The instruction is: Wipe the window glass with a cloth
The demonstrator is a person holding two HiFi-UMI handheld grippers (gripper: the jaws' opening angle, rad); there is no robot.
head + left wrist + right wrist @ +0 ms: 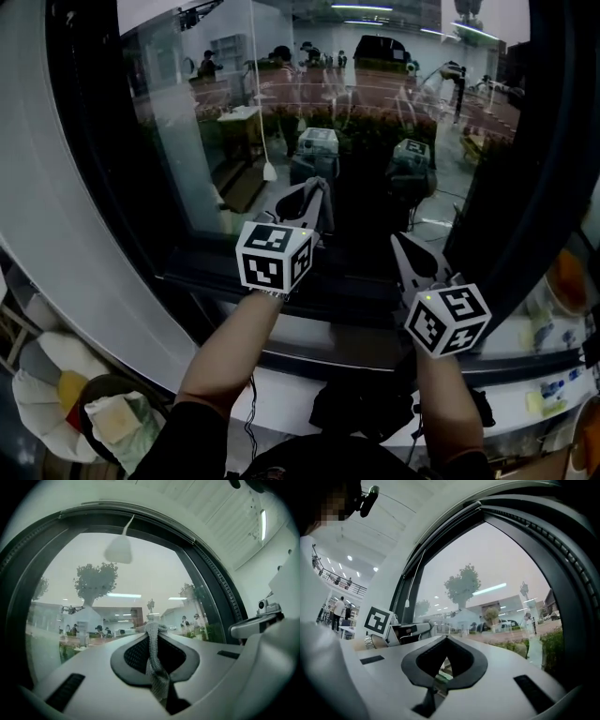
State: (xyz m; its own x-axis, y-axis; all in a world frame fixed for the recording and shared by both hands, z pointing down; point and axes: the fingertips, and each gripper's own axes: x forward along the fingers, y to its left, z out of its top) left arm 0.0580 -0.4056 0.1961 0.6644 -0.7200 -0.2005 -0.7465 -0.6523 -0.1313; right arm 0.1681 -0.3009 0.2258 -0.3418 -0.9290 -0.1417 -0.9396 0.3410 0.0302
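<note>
A person is holding the left gripper (316,190) up near the window glass (281,112). Its jaws are pinching a grey knitted cloth (154,660), which is trailing from the tips toward 6 o'clock in the left gripper view. The right gripper (397,242), at 4 o'clock of the left one in the head view, is hovering with its jaws drawn together on nothing.

A thin pull cord (258,84) is seen hanging down, ended by a white bell-shaped knob (269,172). A dark frame (94,141) is bordered by a white wall (37,206). Outside, a dark car (380,47) and a tree (96,581) are shown. A dark bag (361,408) is seen below the sill. A white flower-shaped cushion (52,354) with a yellow centre is seen at lower left.
</note>
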